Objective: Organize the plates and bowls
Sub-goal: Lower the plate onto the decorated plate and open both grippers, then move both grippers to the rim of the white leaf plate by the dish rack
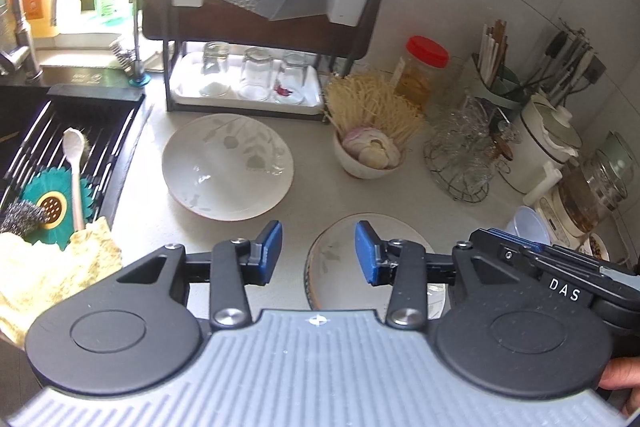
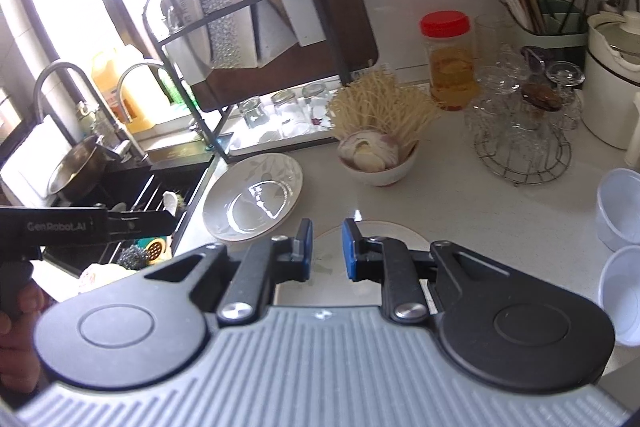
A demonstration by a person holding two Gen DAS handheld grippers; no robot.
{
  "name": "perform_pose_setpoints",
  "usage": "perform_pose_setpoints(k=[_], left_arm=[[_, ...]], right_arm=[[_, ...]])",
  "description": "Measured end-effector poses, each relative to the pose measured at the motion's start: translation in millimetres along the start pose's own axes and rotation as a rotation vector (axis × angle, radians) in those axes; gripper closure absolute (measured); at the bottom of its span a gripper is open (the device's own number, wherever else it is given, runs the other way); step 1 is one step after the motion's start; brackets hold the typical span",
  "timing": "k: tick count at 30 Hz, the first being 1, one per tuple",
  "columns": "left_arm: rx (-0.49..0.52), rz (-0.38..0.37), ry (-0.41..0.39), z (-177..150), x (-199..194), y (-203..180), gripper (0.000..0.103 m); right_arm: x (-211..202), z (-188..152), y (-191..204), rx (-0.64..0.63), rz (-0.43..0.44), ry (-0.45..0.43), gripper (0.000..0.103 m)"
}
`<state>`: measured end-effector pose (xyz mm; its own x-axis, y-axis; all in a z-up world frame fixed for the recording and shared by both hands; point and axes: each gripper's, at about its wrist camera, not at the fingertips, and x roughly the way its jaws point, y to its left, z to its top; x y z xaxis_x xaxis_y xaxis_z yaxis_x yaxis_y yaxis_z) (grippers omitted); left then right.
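A large white plate with a leaf pattern (image 1: 228, 167) lies on the counter near the sink; it also shows in the right wrist view (image 2: 253, 195). A second white plate (image 1: 340, 267) lies nearer, under both grippers, and shows in the right wrist view (image 2: 384, 231). My left gripper (image 1: 319, 253) is open and empty above the near plate's left part. My right gripper (image 2: 327, 247) is open with a narrower gap, empty, above the same plate. Two white plastic bowls (image 2: 622, 203) stand at the right.
A black dish rack (image 1: 256, 7) with upturned glasses (image 1: 254, 77) stands behind the plates. A bowl of onion and noodles (image 1: 370, 151), a red-lidded jar (image 1: 424, 71), a wire glass holder (image 1: 464, 155) and pots crowd the right. The sink (image 1: 60, 155) with a spoon is left.
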<state>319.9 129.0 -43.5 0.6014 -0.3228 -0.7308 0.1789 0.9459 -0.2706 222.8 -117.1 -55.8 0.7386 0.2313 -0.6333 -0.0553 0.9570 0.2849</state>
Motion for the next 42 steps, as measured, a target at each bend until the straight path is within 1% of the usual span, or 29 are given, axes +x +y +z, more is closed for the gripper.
perform_pose_setpoints(k=[16,20,27,34,42], left_arm=[[-0.106,0.11,-0.005,-10,-11,35,0.053],[-0.145,0.133,-0.001,-10,-11,50,0.052],[-0.171,0.162,0.025,-10,-3,73,0.052],[-0.193,0.157,0.042,5,14,104,0.05],[-0.184,0.115,0.072,28,46,139,0.047]], right_arm=[[28,5,28,-0.09,0.082,0.073,0.083],[38,7,34,-0.098,0.084,0.089,0.083],[56,12,41,-0.105,0.08,0.119,0.083],[82,21,50,-0.09,0.056,0.149,0.083],[120,34,60,-0.065,0.007,0.17,0.083]])
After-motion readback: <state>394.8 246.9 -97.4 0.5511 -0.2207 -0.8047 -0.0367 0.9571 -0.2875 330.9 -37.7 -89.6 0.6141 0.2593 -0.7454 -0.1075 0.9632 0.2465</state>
